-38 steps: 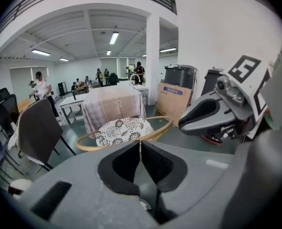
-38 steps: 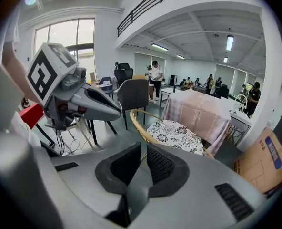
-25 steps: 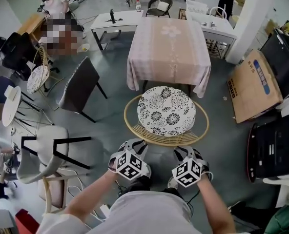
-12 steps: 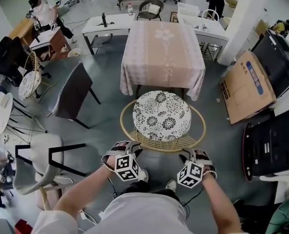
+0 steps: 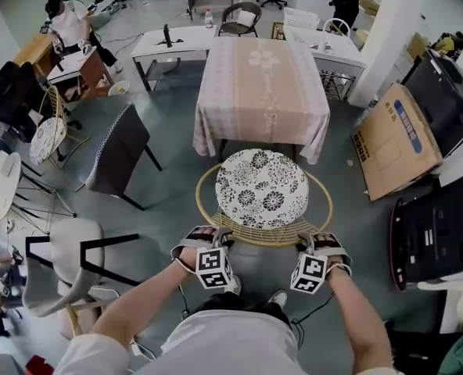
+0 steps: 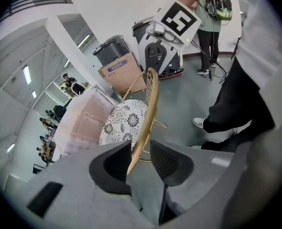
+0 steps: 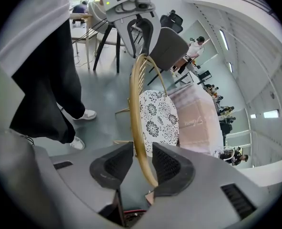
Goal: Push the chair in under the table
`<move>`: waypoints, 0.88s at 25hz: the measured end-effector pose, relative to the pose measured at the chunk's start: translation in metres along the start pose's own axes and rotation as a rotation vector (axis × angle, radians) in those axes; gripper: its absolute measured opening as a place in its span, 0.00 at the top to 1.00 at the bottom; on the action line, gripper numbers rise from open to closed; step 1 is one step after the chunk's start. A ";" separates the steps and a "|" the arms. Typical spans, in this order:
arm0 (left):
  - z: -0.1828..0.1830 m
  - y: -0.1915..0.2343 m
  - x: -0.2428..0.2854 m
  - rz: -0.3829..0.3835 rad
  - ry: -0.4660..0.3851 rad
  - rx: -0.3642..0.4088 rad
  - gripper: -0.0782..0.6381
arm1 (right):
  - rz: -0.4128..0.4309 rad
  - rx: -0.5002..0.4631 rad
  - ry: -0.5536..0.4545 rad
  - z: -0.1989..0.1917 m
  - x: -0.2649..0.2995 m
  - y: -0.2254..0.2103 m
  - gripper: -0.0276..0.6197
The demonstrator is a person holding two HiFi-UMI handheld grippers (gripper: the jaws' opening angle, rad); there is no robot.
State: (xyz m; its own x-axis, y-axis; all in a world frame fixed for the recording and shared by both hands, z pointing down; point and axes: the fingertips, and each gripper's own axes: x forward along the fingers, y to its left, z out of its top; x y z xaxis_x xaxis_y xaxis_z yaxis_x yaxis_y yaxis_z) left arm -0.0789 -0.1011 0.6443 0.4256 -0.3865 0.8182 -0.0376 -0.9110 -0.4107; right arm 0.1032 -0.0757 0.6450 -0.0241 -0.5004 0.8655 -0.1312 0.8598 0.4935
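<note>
Rattan chair [image 5: 263,187], one, with a floral seat, stands at the near edge of the one pink-clothed bench [image 5: 263,76]. Two grippers, left gripper [image 5: 205,236] and right gripper [image 5: 313,241], straddle its back rim [image 5: 255,239]. Both pairs of fingers [image 6: 113,163] have just been opening and are now apart, with the rim between them, unclamped.

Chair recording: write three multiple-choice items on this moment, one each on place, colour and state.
1. Where is the chair? A) at the table's near side B) on the table C) tipped over
2. The chair's rim is: A) black B) tan C) blue
3. The left gripper and right gripper are: A) open around the rim B) shut, empty C) holding a bottle
Answers: A, it stands upright at the table's near edge; B, the rim shows tan in both gripper views; A, both pairs of jaws have just been opening, the rim between them.
</note>
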 end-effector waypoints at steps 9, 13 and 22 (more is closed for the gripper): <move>0.001 0.004 0.003 -0.009 0.016 0.042 0.77 | 0.030 -0.022 0.016 0.001 0.004 0.002 0.85; 0.001 0.004 0.004 -0.043 0.007 0.032 0.76 | 0.041 0.002 0.019 0.002 0.004 0.000 0.85; -0.012 0.027 0.012 -0.019 0.053 -0.013 0.76 | 0.034 0.049 0.041 0.011 0.015 -0.014 0.85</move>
State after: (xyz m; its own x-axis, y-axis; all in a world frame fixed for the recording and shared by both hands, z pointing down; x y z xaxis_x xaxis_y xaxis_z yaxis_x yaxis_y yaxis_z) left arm -0.0860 -0.1317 0.6477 0.3779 -0.3760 0.8460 -0.0420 -0.9198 -0.3900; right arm 0.0933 -0.0963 0.6501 0.0115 -0.4658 0.8848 -0.1798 0.8695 0.4601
